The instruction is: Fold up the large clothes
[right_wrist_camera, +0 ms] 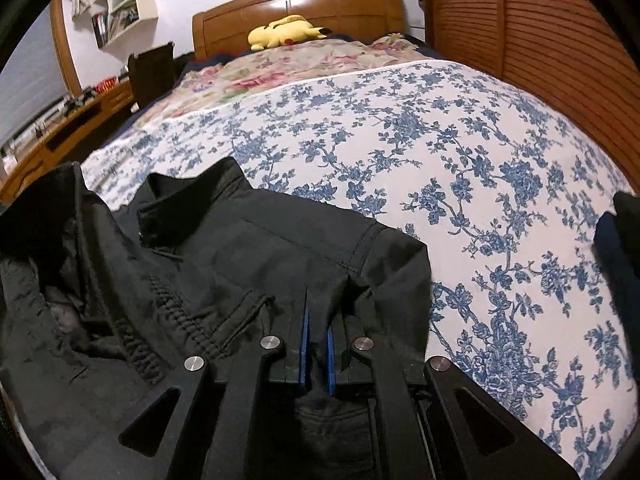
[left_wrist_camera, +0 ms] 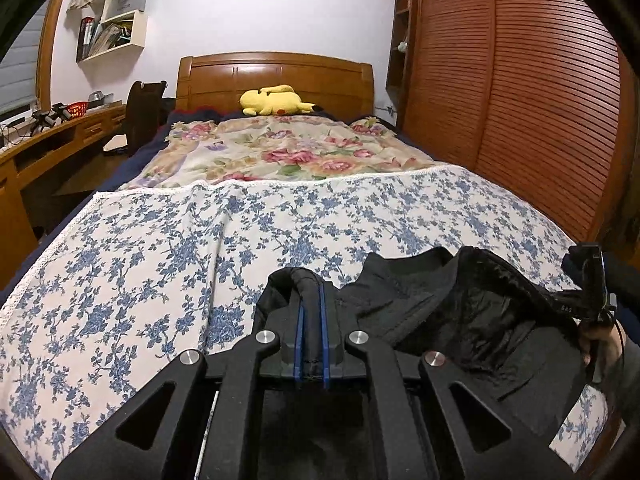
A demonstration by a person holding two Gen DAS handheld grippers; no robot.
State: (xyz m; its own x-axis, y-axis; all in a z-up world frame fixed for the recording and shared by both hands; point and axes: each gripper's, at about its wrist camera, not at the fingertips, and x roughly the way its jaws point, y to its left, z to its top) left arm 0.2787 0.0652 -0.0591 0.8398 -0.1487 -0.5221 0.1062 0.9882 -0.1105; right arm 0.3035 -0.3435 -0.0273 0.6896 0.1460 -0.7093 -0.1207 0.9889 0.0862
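Left gripper: the left gripper [left_wrist_camera: 312, 308], bottom centre of the left wrist view, is pinched shut on a rolled black edge of the jacket [left_wrist_camera: 460, 312], which sticks up between its blue pads.
Right gripper: the right gripper [right_wrist_camera: 318, 312], bottom centre of the right wrist view, is clamped on a fold of the same jacket [right_wrist_camera: 248, 248]; cloth fills the gap between the pads.
Jacket: black, collar towards the headboard, spread over the near end of the bed [right_wrist_camera: 460, 152] in the lower left of the right wrist view and the lower right of the left wrist view.
Bed cover: white sheet with blue flowers under the jacket; a pink floral blanket [left_wrist_camera: 280, 152] lies beyond it.
Plush toy: yellow plush toy [left_wrist_camera: 274, 102] at the wooden headboard [left_wrist_camera: 276, 76], upper centre.
Wardrobe: slatted wooden wardrobe doors [left_wrist_camera: 520, 92] on the right of the frame.
Left of frame: a wooden desk [left_wrist_camera: 52, 136] with wall shelves [left_wrist_camera: 116, 20] above.
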